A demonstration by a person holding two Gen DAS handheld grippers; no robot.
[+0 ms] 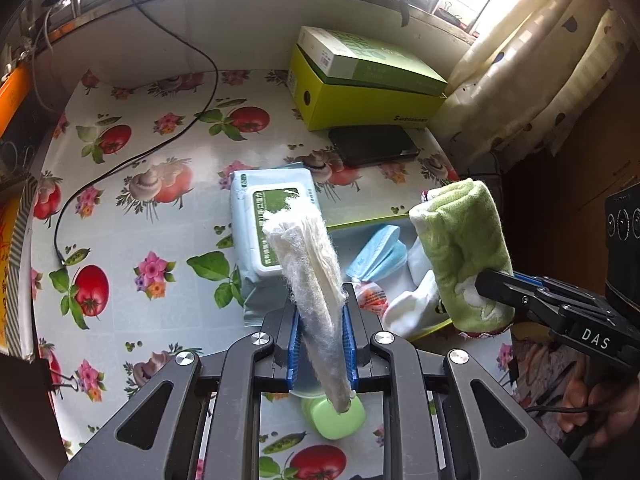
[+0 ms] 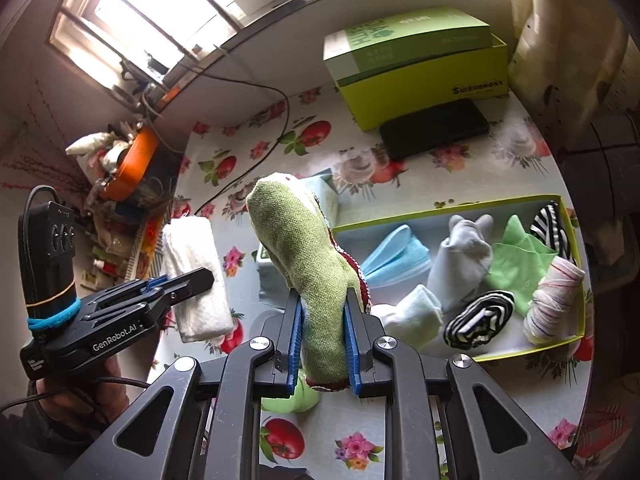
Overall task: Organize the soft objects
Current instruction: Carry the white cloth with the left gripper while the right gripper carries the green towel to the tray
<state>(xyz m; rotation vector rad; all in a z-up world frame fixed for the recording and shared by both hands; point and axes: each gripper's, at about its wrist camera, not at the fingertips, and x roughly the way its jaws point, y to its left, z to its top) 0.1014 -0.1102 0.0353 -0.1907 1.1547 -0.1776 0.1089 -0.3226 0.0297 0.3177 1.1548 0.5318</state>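
The left gripper (image 1: 322,344) is clamped on a white fluffy roll (image 1: 308,272), squeezing it in the middle so it stands up and does not flop open. The right gripper (image 2: 322,344) is clamped on a rolled green towel (image 2: 308,268) the same way. Both rolls are up in the air — not yet put away.

I think they are going into the open tray box (image 2: 440,210), which sits at about three o'clock in the right wrist view. It already has soft things tucked side by side: a blue mask (image 2: 394,256), white socks (image 2: 464,264), a green cloth (image 2: 516,268), and striped rolls (image 2: 480,320). There is free room near its left end, so a roll could fit there.

The table has a shiny cloth (image 1: 160,240) with tomatoes, flowers and mushrooms on it. A pack of wipes (image 1: 272,232) lies in the middle. At about one o'clock in the left wrist view a green shoe box (image 1: 360,100) stands with a black phone (image 1: 374,146) lying just in front of it. A black cord (image 1: 160,128) runs across the cloth. Behind is a barred window, with a spotted curtain (image 1: 540,72) at two o'clock — bright light comes in.
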